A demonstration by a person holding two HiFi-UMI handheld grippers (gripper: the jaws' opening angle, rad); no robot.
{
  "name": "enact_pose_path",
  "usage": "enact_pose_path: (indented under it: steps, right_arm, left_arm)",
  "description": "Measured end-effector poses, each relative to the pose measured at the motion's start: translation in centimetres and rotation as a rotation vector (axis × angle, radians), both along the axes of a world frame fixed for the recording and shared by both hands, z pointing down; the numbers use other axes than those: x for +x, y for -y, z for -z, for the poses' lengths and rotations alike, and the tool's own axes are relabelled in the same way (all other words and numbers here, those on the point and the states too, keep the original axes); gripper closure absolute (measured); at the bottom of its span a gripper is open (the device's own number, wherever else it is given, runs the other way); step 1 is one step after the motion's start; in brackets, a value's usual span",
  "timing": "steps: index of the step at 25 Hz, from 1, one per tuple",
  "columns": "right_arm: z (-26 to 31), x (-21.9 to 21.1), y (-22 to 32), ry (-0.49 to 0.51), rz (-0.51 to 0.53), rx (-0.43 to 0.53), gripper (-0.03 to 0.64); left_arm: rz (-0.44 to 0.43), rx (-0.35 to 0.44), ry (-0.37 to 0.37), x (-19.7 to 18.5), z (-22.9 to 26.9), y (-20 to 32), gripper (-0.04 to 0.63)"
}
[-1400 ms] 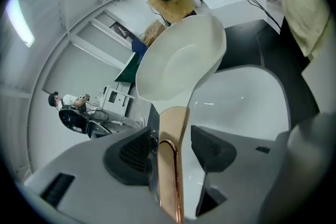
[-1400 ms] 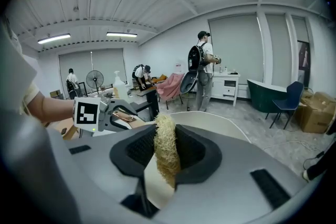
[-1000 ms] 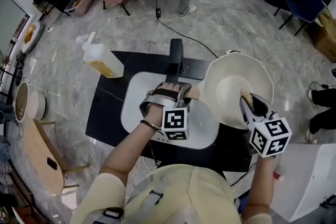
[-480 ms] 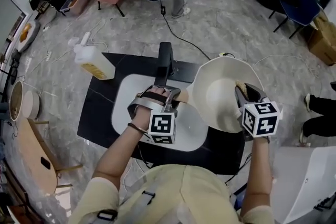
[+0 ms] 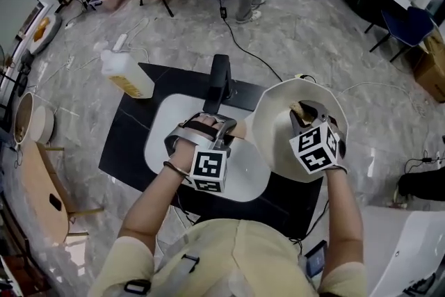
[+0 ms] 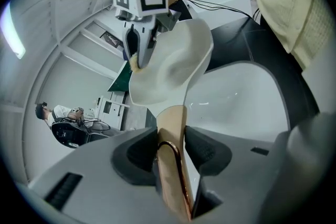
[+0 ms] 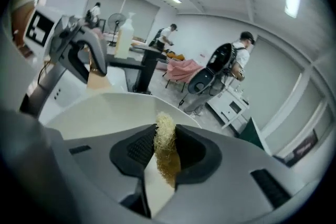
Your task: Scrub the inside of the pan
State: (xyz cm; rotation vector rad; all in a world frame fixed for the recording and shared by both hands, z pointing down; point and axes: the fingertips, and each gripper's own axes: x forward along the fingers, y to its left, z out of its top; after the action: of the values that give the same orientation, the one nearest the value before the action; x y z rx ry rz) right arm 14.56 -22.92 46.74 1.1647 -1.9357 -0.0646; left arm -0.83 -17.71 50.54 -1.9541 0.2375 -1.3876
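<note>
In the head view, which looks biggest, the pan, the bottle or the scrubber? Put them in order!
1. Pan
2. Bottle, farther from the camera, so it may look smaller than it is
3. Scrubber, only partly showing

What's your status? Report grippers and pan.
Left gripper just closed further, fingers on handle. Right gripper shut on scrubber, inside pan, contact unclear. Pan tilted, held up. Nothing blocking.

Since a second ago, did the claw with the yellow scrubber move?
Yes. The right claw, shut on the yellow fibrous scrubber, slid left toward the black upright post, further over the cream round pan.
</note>
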Motion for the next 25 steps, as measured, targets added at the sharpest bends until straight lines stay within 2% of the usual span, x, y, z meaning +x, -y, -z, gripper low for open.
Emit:
enact_pose_path:
  steps: [2,4,7,10,17,21,25]
  right_arm:
    - [-1.0,-1.4,0.5,-0.101,0.106,0.028,0.506]
    - [-1.6,-2.5,0.9,-0.127,0.180,0.044,0.506]
    - [-2.0,-3.6,1.7,-0.140,0.248,0.075,0.506]
    - [-2.4,-4.1,2.4,-0.204,0.314,0.127,0.506]
    - [-4.5,-4.4,3.5,-0.419,0.477,0.206,0.506]
    - [-5.8,-3.1,4.7,-0.522,0.489,0.198,0.508]
    - [-6.8,-0.4,5.6,-0.565,0.408,0.134,0.506]
  left_arm:
    - [0.005,-0.003,0.003,0.0,-0.1,0.0,0.428]
    - [0.011,-0.006,0.005,0.0,-0.1,0.1,0.429]
    - [0.017,-0.010,0.011,0.0,0.0,0.1,0.428]
    - [0.023,-0.011,0.022,0.1,0.0,0.1,0.430]
    - [0.033,-0.004,0.034,0.0,-0.1,0.1,0.430]
    - [0.038,-0.009,0.041,-0.1,-0.2,0.2,0.430]
    - [0.044,-0.015,0.048,-0.1,-0.3,0.1,0.430]
